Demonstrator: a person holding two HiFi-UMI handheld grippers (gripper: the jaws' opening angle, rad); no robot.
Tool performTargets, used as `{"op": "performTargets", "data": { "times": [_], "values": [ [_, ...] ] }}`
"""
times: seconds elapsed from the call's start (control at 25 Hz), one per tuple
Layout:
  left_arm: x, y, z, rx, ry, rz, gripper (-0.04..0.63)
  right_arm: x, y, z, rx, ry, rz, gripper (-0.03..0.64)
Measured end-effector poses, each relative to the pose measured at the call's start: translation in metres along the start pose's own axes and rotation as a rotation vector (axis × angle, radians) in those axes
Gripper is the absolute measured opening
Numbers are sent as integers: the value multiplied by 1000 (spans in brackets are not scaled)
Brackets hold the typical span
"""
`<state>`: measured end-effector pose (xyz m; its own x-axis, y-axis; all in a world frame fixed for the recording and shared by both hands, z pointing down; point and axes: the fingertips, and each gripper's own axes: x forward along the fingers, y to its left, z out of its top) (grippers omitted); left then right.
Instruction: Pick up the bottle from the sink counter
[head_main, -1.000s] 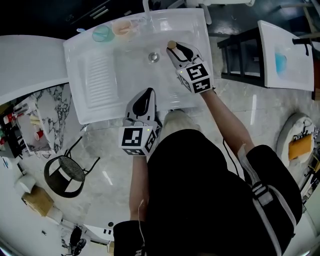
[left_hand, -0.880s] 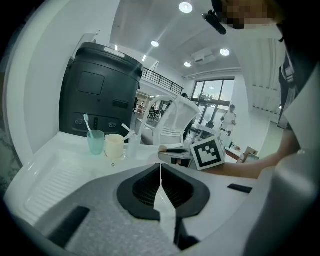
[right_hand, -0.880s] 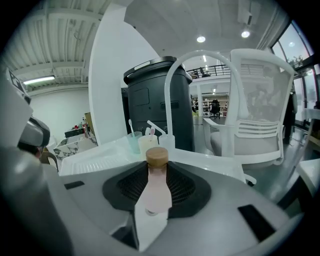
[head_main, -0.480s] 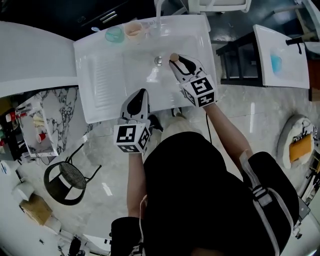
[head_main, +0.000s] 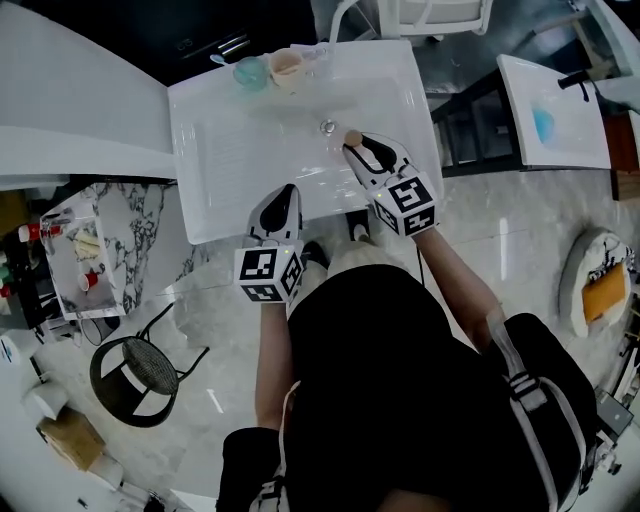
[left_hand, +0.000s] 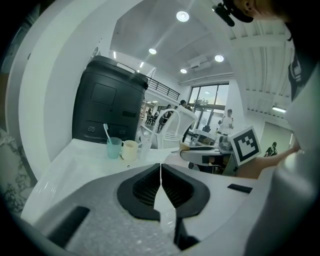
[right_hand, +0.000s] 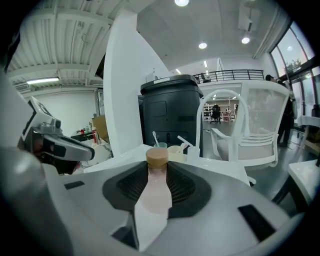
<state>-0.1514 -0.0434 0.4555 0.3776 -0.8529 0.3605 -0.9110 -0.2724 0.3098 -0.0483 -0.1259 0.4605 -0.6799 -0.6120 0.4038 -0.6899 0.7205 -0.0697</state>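
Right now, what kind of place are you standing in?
Probably a bathroom-style washstand set up in a big open hall. There is a white sink counter with a drain, a teal cup holding a toothbrush, and tall windows behind.

The right hand-held gripper (head_main: 357, 146), clamped on the bottle (head_main: 352, 138), is pulling back from the drain (head_main: 328, 126) toward the person, and the left hand-held gripper (head_main: 286, 192) is shifting leftward over the sink (head_main: 225, 150).

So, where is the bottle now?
The right gripper holds the bottle between its jaws; in the head view it is above the sink, just right of the drain.
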Motion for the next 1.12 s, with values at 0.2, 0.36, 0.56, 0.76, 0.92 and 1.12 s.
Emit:
{"op": "performTargets", "data": {
  "times": [0.2,0.36,0.56,0.76,0.92,1.12],
  "values": [
    [-13,2,2,34,-8,-32,20,-17,30,3,3,-7,-2,117],
    [-22,2,0,55,-6,-67,20,-26,52,6,4,-21,-11,117],
    [-33,-2,-2,72,-6,-109,20,-41,74,10,9,-36,-25,117],
    [-44,-1,-5,84,-17,-135,20,-51,93,5,15,-46,-36,117],
    [-53,-3,-9,95,-18,-151,20,-59,108,-1,21,-52,-45,117],
    [-60,-6,-13,102,-27,-160,20,-70,120,0,31,-77,-46,117]
  ]
}}
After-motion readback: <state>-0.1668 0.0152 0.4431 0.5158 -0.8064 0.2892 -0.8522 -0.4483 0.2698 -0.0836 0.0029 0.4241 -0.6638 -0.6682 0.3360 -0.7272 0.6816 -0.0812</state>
